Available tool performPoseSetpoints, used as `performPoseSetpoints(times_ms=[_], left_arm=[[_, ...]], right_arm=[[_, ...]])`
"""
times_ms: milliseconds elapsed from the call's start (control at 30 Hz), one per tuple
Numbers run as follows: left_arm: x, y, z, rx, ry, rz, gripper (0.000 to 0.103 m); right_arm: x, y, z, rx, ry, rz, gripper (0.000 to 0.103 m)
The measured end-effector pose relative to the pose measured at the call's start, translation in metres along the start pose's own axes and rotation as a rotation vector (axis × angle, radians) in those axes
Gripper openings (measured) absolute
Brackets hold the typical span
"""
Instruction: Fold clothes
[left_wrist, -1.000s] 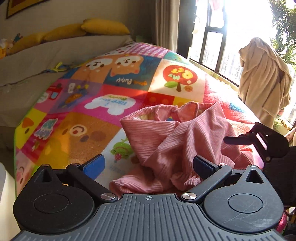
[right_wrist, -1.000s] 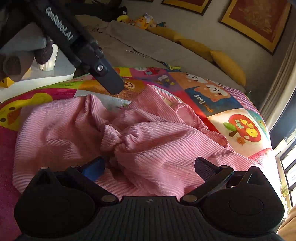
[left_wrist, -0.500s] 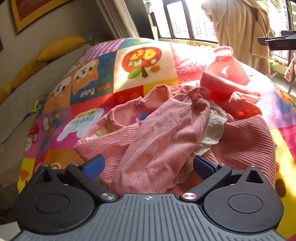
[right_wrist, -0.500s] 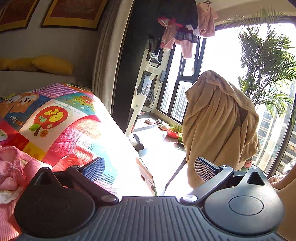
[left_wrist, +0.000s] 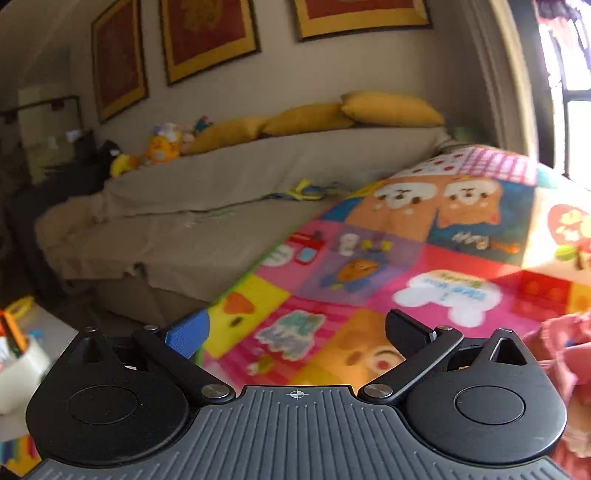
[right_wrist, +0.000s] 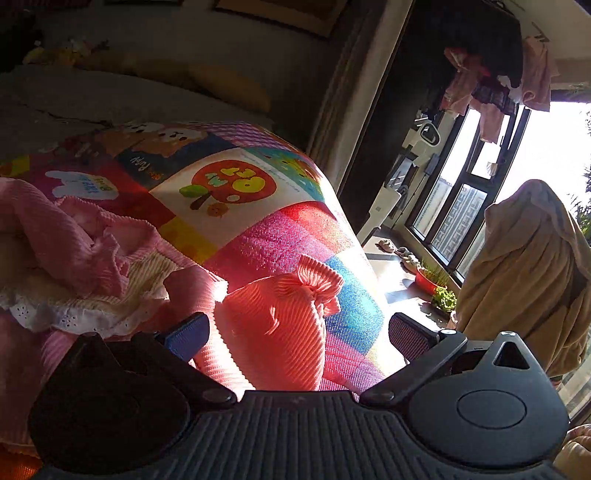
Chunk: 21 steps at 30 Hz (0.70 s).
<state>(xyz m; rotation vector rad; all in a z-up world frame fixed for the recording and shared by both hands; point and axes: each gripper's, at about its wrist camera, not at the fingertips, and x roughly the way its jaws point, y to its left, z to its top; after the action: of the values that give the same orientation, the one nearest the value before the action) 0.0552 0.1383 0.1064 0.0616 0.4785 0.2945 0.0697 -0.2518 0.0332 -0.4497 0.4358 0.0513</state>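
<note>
A crumpled pink ribbed garment (right_wrist: 74, 240) with white lace trim lies on the colourful cartoon mat (right_wrist: 236, 184). One sunlit sleeve with a gathered cuff (right_wrist: 284, 314) stretches toward the mat's right edge. My right gripper (right_wrist: 295, 332) is open and empty, with the sleeve between and just beyond its fingers. My left gripper (left_wrist: 295, 332) is open and empty over the mat (left_wrist: 406, 266), pointing toward the sofa. Only an edge of the pink garment (left_wrist: 565, 339) shows at the right of the left wrist view.
A grey-covered sofa (left_wrist: 221, 184) with yellow cushions (left_wrist: 388, 109) and soft toys stands behind the mat. A beige robe (right_wrist: 532, 266) hangs by the window on the right. Clothes hang above the window. A white container (left_wrist: 18, 369) sits on the floor at left.
My left gripper has swung left, away from the garment, toward the sofa. My right gripper has turned back from the window toward the mat, bringing the sleeve between its fingers.
</note>
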Motion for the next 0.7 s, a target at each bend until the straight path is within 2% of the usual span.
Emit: performPoseSetpoints(times_ms=[33,67,100,167,267,333,400,500,633,700], left_arm=[[-0.01,-0.009,-0.002,0.013,-0.011,-0.116,0.103],[-0.018,-0.029,-0.004,0.085,-0.022,-0.212,0.103],[-0.023,-0.049,-0.005,0.163,-0.03,-0.258,0.103],[-0.027,-0.111,-0.018,0.386,-0.049,-0.31,0.103],[-0.011,-0.169,-0.035,0.615,-0.041,-0.308,0.103],[0.015,-0.191,-0.043,0.691,-0.016,-0.273,0.103],[0.047,-0.192,-0.042,0.699,-0.026,-0.163,0.103],[0.071,-0.159,-0.022,0.577,-0.076,0.031,0.103],[0.085,-0.084,-0.018,0.436,-0.002,0.192,0.103],[0.092,-0.046,-0.016,0.364,0.035,0.271,0.103]], right_arm=[[0.007,0.006,0.003,-0.019,0.011,0.013,0.103],[0.012,0.011,0.005,-0.024,0.021,0.021,0.103],[0.016,0.015,0.007,-0.027,0.029,0.028,0.103],[0.017,0.017,0.009,-0.015,0.03,0.037,0.103],[0.013,0.017,0.007,-0.007,0.03,0.056,0.103],[0.011,0.016,0.003,-0.023,0.041,0.056,0.103],[0.012,0.017,-0.001,-0.06,0.041,0.022,0.103],[0.02,0.013,-0.006,-0.11,0.024,-0.079,0.103],[0.047,0.002,-0.003,-0.124,0.035,-0.161,0.103],[0.054,0.003,0.0,-0.145,0.035,-0.149,0.103]])
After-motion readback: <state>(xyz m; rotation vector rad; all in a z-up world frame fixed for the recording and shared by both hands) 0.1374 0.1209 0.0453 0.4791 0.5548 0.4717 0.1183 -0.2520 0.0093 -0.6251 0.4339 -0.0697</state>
